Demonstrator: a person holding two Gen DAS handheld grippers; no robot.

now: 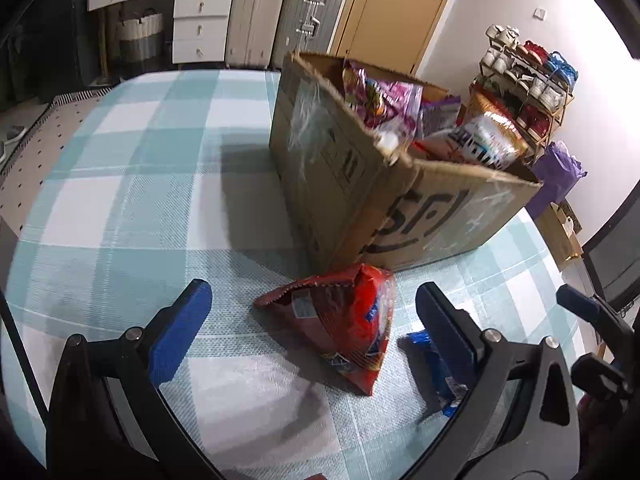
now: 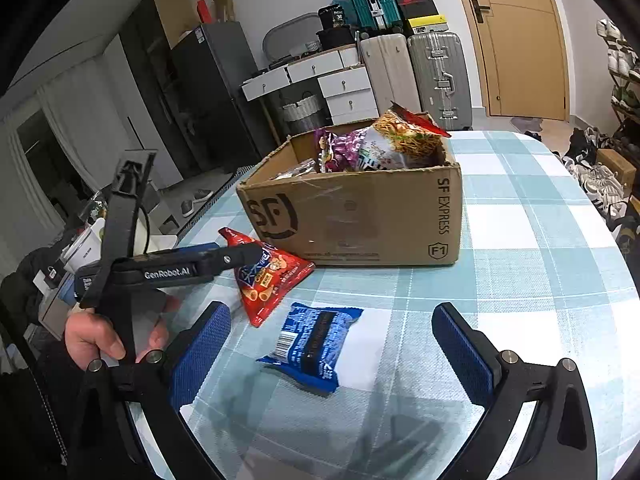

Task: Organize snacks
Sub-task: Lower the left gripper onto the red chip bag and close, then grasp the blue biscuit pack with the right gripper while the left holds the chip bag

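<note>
A red snack bag (image 1: 344, 320) lies on the checked tablecloth just ahead of my open left gripper (image 1: 316, 304), between its blue pads. It also shows in the right wrist view (image 2: 272, 276), partly behind the left gripper's body (image 2: 168, 268). A blue snack packet (image 2: 312, 344) lies ahead of my open, empty right gripper (image 2: 332, 336); in the left wrist view the packet (image 1: 436, 364) is partly hidden behind the right pad. A cardboard box (image 1: 360, 184) (image 2: 360, 220) behind them holds several snack bags.
The table (image 2: 520, 240) has a light blue and white checked cloth. Beyond it stand suitcases (image 2: 436, 72), white drawers (image 2: 340, 84), a wooden door (image 2: 520, 40) and a shoe rack (image 1: 528, 92). The table's left edge (image 2: 208, 208) is close to the box.
</note>
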